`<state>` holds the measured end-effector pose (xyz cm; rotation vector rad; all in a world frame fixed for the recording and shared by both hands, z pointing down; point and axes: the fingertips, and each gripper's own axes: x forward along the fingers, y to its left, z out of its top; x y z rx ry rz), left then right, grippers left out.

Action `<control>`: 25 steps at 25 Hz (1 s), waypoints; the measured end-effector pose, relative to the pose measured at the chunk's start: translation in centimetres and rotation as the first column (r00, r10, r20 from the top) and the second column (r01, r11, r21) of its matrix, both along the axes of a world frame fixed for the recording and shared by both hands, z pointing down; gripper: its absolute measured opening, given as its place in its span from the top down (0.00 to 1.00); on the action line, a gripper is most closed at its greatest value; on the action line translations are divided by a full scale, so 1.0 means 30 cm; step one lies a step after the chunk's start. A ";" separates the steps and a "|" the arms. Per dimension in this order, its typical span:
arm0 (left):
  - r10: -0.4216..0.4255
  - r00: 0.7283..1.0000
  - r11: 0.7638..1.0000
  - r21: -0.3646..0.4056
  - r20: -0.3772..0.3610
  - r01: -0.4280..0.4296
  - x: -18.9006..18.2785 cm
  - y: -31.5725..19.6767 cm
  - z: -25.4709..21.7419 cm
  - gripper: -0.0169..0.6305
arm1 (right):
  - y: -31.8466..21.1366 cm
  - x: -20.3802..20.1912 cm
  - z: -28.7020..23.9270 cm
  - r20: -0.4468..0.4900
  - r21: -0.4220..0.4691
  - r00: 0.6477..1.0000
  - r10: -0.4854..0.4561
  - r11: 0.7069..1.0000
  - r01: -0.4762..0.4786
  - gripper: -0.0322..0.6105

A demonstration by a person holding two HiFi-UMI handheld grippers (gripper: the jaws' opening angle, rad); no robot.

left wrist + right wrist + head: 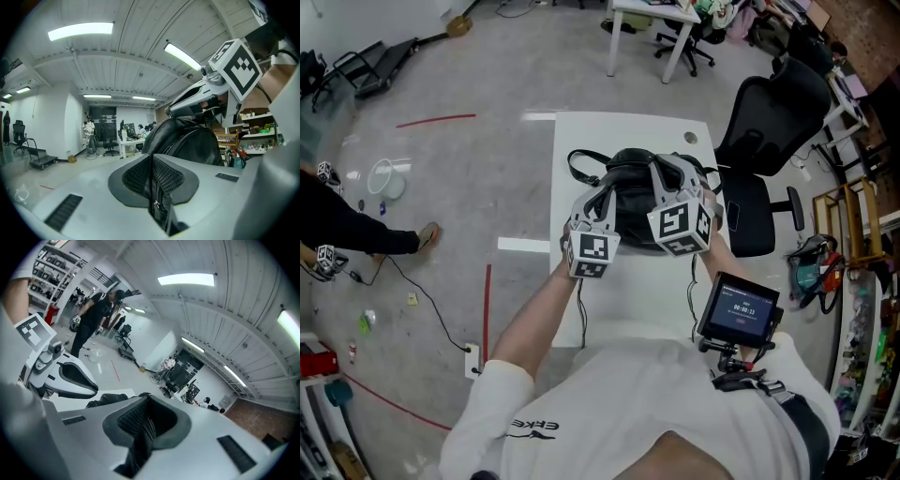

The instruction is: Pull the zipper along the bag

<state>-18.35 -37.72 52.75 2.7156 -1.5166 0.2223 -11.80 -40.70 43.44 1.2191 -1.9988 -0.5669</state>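
Now both on bag (634,208): left gripper (152,161) jaws clamped on the zipper (156,205), right gripper (146,404) jaws pinching black bag fabric.

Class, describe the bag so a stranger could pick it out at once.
Find the white table on the grey floor. On it lies a black backpack, clamped by the left tongs and right tongs. Unlike the black office chair beside the table, it has a looped strap.
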 end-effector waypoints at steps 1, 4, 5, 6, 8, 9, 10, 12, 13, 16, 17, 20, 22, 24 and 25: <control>0.004 1.000 1.000 -0.004 -0.001 -0.004 0.004 0.004 -0.001 0.97 | 0.000 -0.005 -0.004 -0.007 -0.001 1.000 -0.003 1.000 0.003 0.92; 0.010 1.000 1.000 -0.005 -0.009 -0.011 0.011 0.008 -0.011 0.97 | 0.002 -0.015 -0.010 -0.026 -0.004 1.000 -0.008 1.000 0.008 0.92; 0.011 1.000 1.000 0.000 -0.015 -0.011 0.011 0.007 -0.017 0.97 | 0.003 -0.017 -0.009 -0.030 -0.004 0.999 -0.010 1.000 0.010 0.92; 0.012 1.000 1.000 0.007 -0.022 -0.012 0.010 0.004 -0.025 0.97 | 0.005 -0.019 -0.008 -0.033 -0.003 0.999 -0.011 1.000 0.011 0.92; 0.017 0.999 1.000 0.025 -0.035 -0.016 0.007 -0.007 -0.051 0.97 | 0.007 -0.021 -0.005 -0.032 -0.001 0.999 -0.014 1.000 0.014 0.92; 0.020 0.999 0.999 0.037 -0.037 -0.019 0.006 -0.013 -0.070 0.97 | 0.007 -0.022 -0.004 -0.029 -0.001 0.999 -0.014 1.000 0.014 0.92; 0.024 0.999 0.999 0.048 -0.035 -0.022 0.007 -0.019 -0.089 0.97 | 0.008 -0.022 -0.003 -0.026 -0.002 1.000 -0.014 1.000 0.014 0.92; 0.031 0.999 0.998 0.062 -0.026 -0.029 0.014 -0.027 -0.113 0.97 | 0.008 -0.021 -0.001 -0.021 -0.003 1.000 -0.014 1.000 0.014 0.92; 0.033 0.999 0.998 0.063 -0.023 -0.032 0.019 -0.028 -0.115 0.97 | 0.009 -0.019 0.000 -0.020 -0.003 1.000 -0.014 1.000 0.014 0.92; 0.035 0.999 0.998 0.055 -0.019 -0.034 0.030 -0.027 -0.103 0.97 | 0.007 -0.017 0.004 -0.017 -0.002 1.000 -0.014 1.000 0.014 0.92; 0.035 0.999 0.998 0.052 -0.018 -0.034 0.033 -0.026 -0.099 0.97 | 0.006 -0.015 0.006 -0.015 -0.003 1.000 -0.013 1.000 0.013 0.92; 0.042 0.999 0.998 0.047 -0.018 -0.041 0.043 -0.023 -0.090 0.97 | -0.001 -0.002 0.010 -0.001 -0.005 1.000 0.000 1.000 0.000 0.92; 0.050 0.999 0.998 0.045 -0.020 -0.049 0.049 -0.023 -0.076 0.97 | -0.003 0.006 0.011 0.006 -0.003 1.000 0.011 1.000 -0.011 0.92; 0.053 0.999 0.998 0.029 -0.010 -0.053 0.050 -0.020 -0.058 0.97 | -0.003 0.011 0.013 0.014 -0.001 1.000 0.015 1.000 -0.015 0.92; 0.053 0.999 0.998 0.021 -0.006 -0.053 0.050 -0.018 -0.050 0.97 | -0.001 0.013 0.014 0.019 -0.001 1.000 0.015 1.000 -0.015 0.92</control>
